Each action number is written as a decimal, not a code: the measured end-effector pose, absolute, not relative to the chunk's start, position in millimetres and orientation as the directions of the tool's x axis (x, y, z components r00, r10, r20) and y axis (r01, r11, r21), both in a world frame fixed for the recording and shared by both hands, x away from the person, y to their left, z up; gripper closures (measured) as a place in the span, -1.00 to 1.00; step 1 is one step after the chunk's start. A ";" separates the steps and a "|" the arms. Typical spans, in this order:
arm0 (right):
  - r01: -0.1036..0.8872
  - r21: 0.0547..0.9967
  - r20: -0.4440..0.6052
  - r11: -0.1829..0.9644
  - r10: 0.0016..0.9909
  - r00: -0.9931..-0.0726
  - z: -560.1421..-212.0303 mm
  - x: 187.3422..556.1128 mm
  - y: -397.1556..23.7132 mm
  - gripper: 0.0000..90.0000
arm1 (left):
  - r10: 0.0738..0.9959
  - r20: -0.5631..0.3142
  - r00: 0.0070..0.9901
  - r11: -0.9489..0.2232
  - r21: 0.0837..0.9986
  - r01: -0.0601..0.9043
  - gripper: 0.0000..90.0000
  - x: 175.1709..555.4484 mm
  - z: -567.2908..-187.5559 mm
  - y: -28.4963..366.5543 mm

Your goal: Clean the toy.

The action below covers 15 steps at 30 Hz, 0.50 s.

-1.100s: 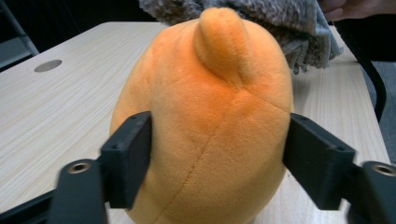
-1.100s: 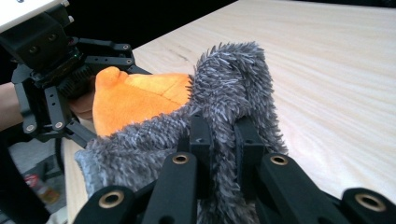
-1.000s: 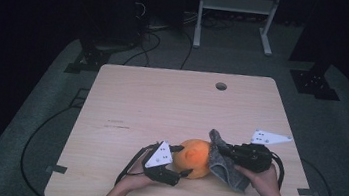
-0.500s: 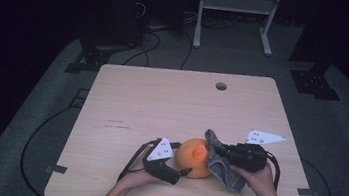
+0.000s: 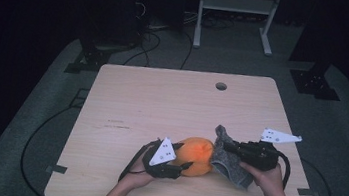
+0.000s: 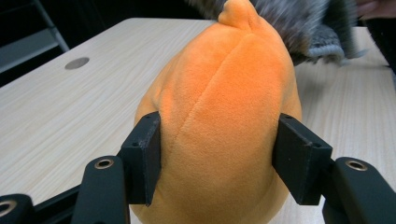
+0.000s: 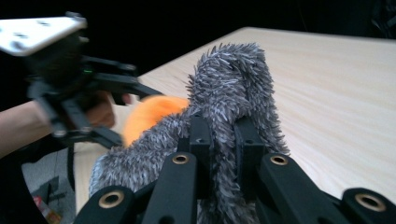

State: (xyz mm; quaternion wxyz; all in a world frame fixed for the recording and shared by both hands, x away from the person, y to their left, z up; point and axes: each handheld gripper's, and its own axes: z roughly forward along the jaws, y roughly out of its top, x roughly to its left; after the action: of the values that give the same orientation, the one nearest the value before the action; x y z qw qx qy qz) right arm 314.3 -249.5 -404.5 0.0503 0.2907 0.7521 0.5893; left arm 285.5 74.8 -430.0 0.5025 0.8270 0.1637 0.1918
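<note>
Orange plush toy [image 5: 195, 156] sits on the wooden table [image 5: 172, 102], near edge, slightly right of centre. Soft, rounded, with a small nub at its far end in the left gripper view.

Left gripper [image 6: 217, 158]: jaws have just been closing, and both black pads now press the plush's flanks, one each side. Clamped on the toy. In the high view the left gripper [image 5: 180, 168] comes at the plush from its left, with the grey three-cornered plate on top and the person's left hand [image 5: 140, 172] wrapped round the body.

Right gripper [image 7: 219, 154]: jaws nearly together with a fold of grey fuzzy cloth [image 7: 233, 93] pinched between them. Clamped on the cloth. In the high view the right gripper [image 5: 224, 147] points left toward the plush, and the right hand [image 5: 266, 175] holds it from the near right.

Grey fuzzy cloth [image 5: 228, 157] lies just right of the plush and touches it; its left edge laps against the toy's right end. A knitted-looking cuff edge shows in the left gripper view [image 6: 327, 44].

Cable hole [image 5: 221, 86] sits near the table's far edge, well apart from the work.
</note>
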 end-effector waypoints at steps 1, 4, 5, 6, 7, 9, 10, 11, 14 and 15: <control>0.363 0.920 0.255 0.146 0.480 -0.839 -402.0 311.7 -245.9 0.79 | 0.462 0.155 0.873 -0.447 0.891 0.079 -0.14 285.6 -430.2 74.5; 0.338 0.928 0.245 0.157 0.427 -0.871 -397.4 304.7 -234.2 0.79 | 0.464 0.152 0.873 -0.448 0.890 0.083 -0.14 285.9 -429.6 72.7; 0.329 0.931 0.239 0.159 0.414 -0.878 -395.2 302.5 -230.2 0.79 | 0.461 0.152 0.874 -0.450 0.889 0.083 -0.14 286.1 -430.6 71.3; 0.321 0.934 0.239 0.156 0.395 -0.887 -392.8 301.4 -224.9 0.79 | 0.457 0.151 0.876 -0.455 0.887 0.084 -0.14 286.1 -431.7 70.3; 0.314 0.936 0.234 0.158 0.387 -0.892 -391.6 301.5 -221.4 0.79 | 0.453 0.150 0.879 -0.457 0.886 0.085 -0.15 285.6 -433.5 68.4; 0.301 0.930 0.196 0.211 0.407 -0.892 -391.0 301.8 -212.4 0.79 | 0.452 0.159 0.878 -0.466 0.881 0.080 -0.16 284.3 -434.9 67.5; 0.305 0.926 0.195 0.222 0.411 -0.891 -393.4 303.5 -209.8 0.79 | 0.453 0.158 0.877 -0.470 0.878 0.085 -0.16 284.5 -435.0 68.0; 0.314 0.923 0.201 0.223 0.415 -0.887 -396.5 305.5 -209.0 0.79 | 0.456 0.149 0.878 -0.466 0.880 0.093 -0.17 285.2 -435.6 68.8; 0.331 0.914 0.197 0.235 0.455 -0.868 -402.0 309.1 -214.0 0.79 | 0.459 0.133 0.878 -0.455 0.884 0.103 -0.17 287.3 -436.8 69.6; 0.341 0.910 0.199 0.234 0.475 -0.857 -404.0 310.5 -217.4 0.79 | 0.457 0.131 0.880 -0.457 0.883 0.106 -0.18 288.4 -436.6 70.4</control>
State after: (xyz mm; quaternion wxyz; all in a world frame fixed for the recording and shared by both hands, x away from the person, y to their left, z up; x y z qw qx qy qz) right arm 310.5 -217.4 -404.0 0.0594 0.2603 0.7833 0.5613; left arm 288.4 70.4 -436.6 0.4929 0.8348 0.1689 0.1780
